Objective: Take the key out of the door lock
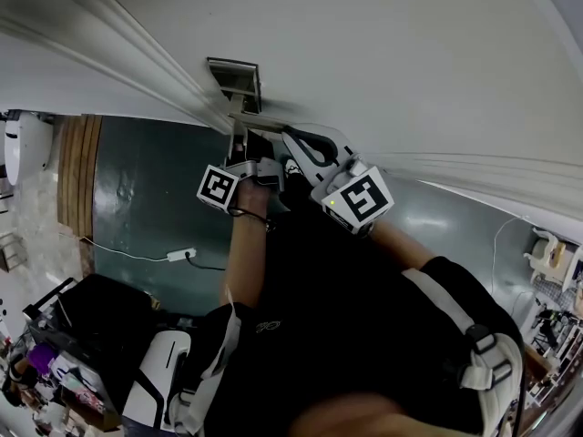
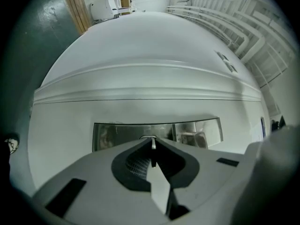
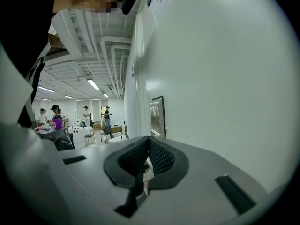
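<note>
**Left gripper pinching the key at the lock plate, right gripper closed beside it**

The left gripper (image 2: 153, 143) has its jaws nearly together on the key (image 2: 153, 150), a thin metal strip seen edge-on. It sits close up to the steel lock plate (image 2: 117, 136); whether the blade is in the lock is hard to tell from this angle. The right gripper (image 3: 148, 144) has its jaws pressed together with nothing evident between them, and it lies just beside the left one (their bodies crowd each other in the head view). The white door (image 2: 140, 50) fills the space ahead, with a raised moulding (image 2: 140, 95) just above the plate. Open room lies behind, over dark green floor (image 1: 150, 185) with a power strip (image 1: 180, 255). People (image 3: 56, 116) stand well away.
</note>
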`<state>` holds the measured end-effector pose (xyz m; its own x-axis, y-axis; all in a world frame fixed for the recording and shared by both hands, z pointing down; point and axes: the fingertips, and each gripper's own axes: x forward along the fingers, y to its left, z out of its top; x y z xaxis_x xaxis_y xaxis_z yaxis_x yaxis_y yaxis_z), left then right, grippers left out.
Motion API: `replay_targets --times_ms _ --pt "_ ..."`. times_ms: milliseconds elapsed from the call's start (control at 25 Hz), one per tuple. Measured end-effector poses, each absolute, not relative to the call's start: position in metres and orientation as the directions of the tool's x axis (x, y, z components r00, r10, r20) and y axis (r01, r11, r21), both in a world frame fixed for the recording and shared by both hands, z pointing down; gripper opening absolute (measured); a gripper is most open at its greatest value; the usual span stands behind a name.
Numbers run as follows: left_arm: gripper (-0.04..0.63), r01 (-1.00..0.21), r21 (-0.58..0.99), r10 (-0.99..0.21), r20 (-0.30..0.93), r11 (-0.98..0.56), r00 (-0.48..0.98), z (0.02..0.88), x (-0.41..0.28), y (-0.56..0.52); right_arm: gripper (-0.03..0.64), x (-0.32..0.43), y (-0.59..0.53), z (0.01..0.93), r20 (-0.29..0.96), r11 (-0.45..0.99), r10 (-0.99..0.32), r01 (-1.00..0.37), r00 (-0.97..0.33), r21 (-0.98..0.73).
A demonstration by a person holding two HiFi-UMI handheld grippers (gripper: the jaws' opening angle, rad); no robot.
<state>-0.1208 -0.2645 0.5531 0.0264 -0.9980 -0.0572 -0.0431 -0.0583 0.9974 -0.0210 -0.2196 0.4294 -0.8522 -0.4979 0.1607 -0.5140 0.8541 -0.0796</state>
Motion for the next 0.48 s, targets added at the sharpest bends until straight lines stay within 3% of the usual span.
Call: replay_targets --times_ms 480 --pt "0.035 -0.086 0.994 -0.998 -0.069 -0.070 0.012 0.545 -0.138 -0.238 0.008 -0.041 -0.199 0.430 0.170 0.880 -0.452 -0.469 -0.876 -0.078"
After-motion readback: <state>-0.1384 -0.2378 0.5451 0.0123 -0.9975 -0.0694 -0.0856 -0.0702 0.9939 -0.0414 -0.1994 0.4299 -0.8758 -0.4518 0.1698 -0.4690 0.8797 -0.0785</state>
